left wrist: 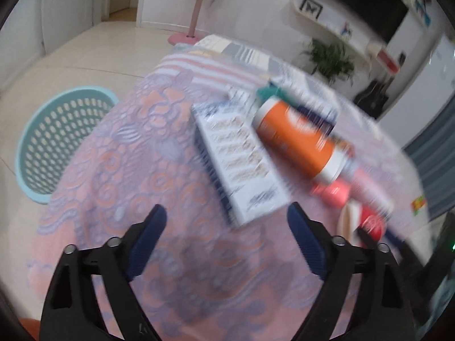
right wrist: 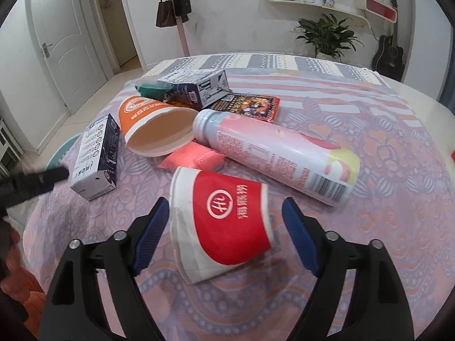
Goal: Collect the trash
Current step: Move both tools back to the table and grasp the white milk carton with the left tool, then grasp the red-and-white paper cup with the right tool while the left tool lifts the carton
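Note:
Trash lies on a patterned tablecloth [right wrist: 384,147]. A crushed red paper cup [right wrist: 224,221] lies on its side between the fingers of my open right gripper [right wrist: 226,213], which does not clamp it. Behind it lie a pink bottle [right wrist: 273,153], an orange cup [right wrist: 153,122], a pink packet [right wrist: 193,157], a white and blue carton [right wrist: 96,156], a second carton [right wrist: 199,85] and a dark snack packet [right wrist: 247,103]. My left gripper [left wrist: 227,216] is open and empty, just short of the white carton [left wrist: 241,156], with the orange cup [left wrist: 298,139] beyond. A teal basket [left wrist: 57,142] stands on the floor to the left.
The table's left edge drops to a tiled floor. A pink coat stand [left wrist: 193,14] with bags, a door [right wrist: 65,42], a potted plant [right wrist: 327,37] and a guitar [right wrist: 389,54] stand along the far wall. The left gripper's fingertip [right wrist: 51,177] shows at the right wrist view's left edge.

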`<state>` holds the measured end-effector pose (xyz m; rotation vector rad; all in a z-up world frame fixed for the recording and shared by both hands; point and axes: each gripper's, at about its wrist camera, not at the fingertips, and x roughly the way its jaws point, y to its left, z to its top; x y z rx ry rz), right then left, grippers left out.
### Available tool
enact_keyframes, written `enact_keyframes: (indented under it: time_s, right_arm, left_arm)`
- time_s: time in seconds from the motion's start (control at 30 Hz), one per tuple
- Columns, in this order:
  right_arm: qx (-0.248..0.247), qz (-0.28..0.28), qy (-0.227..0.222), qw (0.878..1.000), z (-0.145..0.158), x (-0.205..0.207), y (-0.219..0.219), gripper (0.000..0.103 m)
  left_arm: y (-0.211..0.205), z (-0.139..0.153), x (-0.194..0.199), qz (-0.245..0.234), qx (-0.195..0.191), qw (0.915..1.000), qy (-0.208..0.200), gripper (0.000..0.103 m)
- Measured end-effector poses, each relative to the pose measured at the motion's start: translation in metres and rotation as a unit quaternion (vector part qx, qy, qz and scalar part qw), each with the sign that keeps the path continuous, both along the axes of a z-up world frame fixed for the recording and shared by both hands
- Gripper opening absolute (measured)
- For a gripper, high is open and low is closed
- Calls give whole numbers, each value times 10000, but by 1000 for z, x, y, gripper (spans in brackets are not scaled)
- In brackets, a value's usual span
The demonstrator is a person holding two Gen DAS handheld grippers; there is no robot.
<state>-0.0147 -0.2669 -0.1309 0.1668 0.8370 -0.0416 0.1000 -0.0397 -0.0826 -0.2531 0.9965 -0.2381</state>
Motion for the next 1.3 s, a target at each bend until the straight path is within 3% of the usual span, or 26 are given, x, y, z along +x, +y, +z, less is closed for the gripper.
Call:
enact_keyframes:
  time_s: [0.1,0.3,0.47,0.57,0.6,0.7,0.93,1.13,1.3]
  right_arm:
    - [-155,-46,15,9999,-1,2,5,88]
    - [-301,-141,185,9993,-6,8,10,88]
    - [-698,-299,277,9967,-7,12,14,88]
    - [-693,-276,292,9968,-6,11,16,78]
    - [-703,-291,290,9967,-5,10,16,70]
    - [-697,-341,246,9967,-1,7,18,70]
    - [-618,-410,-450,9962,50,-5,34,70]
    - [-612,149,-1040,9926,99,12,88,70]
    - [-634,688,-1317,9869,120,43,146,70]
  left_arm:
    - [-18,-5,19,32,70,9999,118,87]
    - [-44,-24,44,204,425,9983,328,86]
    - [-42,-33,54,296,515,9971,478,71]
    - [-38,-31,53,280,514,9973,436,63]
    - [-35,-30,52,282,483,9976,406,60]
    - [-27,-23,49,255,406,9985,271,55]
    - [17,19,38,314,68,9993,-187,52]
    - [74,60,36,644,-97,9959,-633,52]
    - [127,79,40,1011,-103,9911,-864,52]
